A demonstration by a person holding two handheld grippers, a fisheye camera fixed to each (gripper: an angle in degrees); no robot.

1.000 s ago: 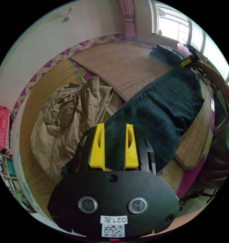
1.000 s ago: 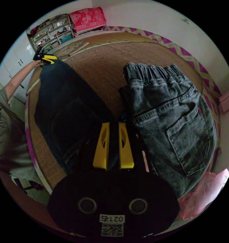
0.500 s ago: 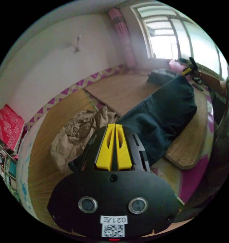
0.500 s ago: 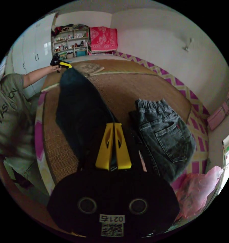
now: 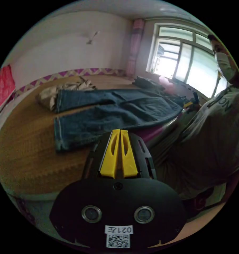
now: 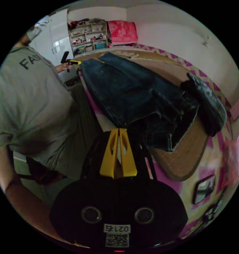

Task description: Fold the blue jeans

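Now blue jeans [image 5: 116,112] lie spread flat.

Blue jeans [image 6: 130,87] spread on the mat [image 6: 185,156], right tool [image 6: 118,152] closed, empty

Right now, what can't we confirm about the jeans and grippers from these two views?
- Blue jeans, left gripper view: waistband end runs behind the person's shirt.
- Blue jeans, right gripper view: waist area too dark to read its folds.
- Khaki garment, left gripper view: partly under a jeans leg.
- Left gripper, right gripper view: too small to read the jaws.
- Pink bag, right gripper view: blurred, cut by the edge.
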